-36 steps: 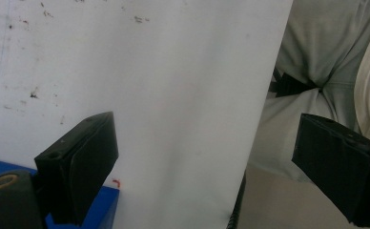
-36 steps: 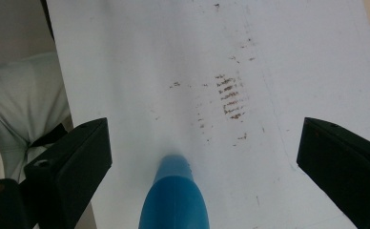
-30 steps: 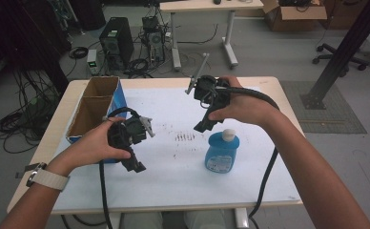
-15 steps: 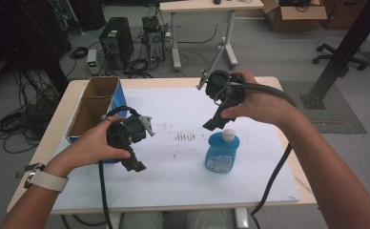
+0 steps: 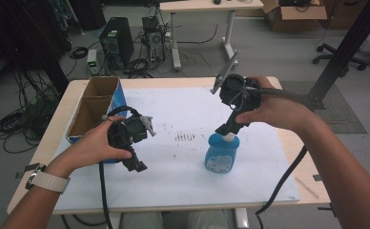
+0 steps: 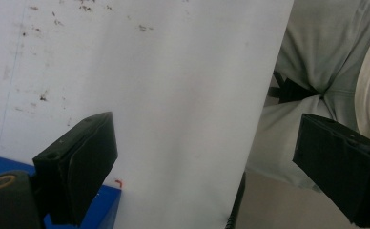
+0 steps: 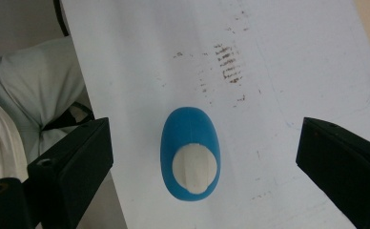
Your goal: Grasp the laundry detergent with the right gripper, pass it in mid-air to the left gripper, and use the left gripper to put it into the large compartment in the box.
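Blue bottle (image 5: 222,153) with a white cap (image 7: 194,168) stands upright on the white surface (image 5: 183,181), right of centre in the high view, just right of a patch of dark smudges (image 5: 187,137). Right hand-held gripper (image 5: 224,129) hangs directly above the cap; in the right gripper view its jaws are spread wide with the bottle (image 7: 190,151) between them, untouched. Left hand-held gripper (image 5: 136,165) sits at the lower left of the high view, near a cardboard box (image 5: 93,108) with a blue side; in the left gripper view its jaws are wide apart too, holding nothing, over the bare surface (image 6: 173,95) and its edge.
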Demonstrator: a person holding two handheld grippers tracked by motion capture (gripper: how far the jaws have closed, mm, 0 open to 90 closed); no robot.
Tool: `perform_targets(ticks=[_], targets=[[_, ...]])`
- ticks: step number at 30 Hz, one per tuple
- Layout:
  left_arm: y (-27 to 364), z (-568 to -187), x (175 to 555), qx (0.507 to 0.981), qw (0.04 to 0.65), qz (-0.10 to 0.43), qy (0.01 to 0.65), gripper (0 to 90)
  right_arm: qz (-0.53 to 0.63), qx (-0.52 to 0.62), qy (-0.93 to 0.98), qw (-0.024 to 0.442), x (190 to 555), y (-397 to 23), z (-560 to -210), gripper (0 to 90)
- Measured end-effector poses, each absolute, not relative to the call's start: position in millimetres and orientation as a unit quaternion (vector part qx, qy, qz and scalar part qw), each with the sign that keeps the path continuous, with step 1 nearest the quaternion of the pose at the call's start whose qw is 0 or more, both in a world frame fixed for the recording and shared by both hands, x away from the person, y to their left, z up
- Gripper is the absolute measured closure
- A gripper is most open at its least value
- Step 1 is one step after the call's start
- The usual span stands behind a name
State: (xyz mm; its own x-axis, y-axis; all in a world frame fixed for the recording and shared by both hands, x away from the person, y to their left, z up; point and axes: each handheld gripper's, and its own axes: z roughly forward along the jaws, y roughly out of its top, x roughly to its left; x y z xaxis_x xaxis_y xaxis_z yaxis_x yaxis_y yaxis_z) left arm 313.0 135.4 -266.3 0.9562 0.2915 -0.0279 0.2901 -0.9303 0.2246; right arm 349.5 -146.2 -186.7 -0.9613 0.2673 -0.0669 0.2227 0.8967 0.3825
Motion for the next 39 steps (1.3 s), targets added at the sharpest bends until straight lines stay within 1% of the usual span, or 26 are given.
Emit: perform_targets(ticks=[5, 24, 29, 39], targets=[[135, -266, 313, 0.983, 0.113, 0.003, 0.146, 7.9, 0.197, 0.136, 0.97, 0.053, 345, -161, -194, 4.2], [137, -266, 313, 0.982, 0.118, 0.006, 0.147, 7.9, 0.203, 0.145, 0.967, 0.044, 341, -191, -216, 3.7], [138, -266, 312, 0.982, 0.119, 0.008, 0.149, 7.9, 0.209, 0.145, 0.966, 0.052, 340, -196, -223, 4.3], [140, -268, 312, 0.981, 0.117, 0.01, 0.151, 7.9, 0.212, 0.146, 0.965, 0.043, 339, -199, -233, 4.3]])
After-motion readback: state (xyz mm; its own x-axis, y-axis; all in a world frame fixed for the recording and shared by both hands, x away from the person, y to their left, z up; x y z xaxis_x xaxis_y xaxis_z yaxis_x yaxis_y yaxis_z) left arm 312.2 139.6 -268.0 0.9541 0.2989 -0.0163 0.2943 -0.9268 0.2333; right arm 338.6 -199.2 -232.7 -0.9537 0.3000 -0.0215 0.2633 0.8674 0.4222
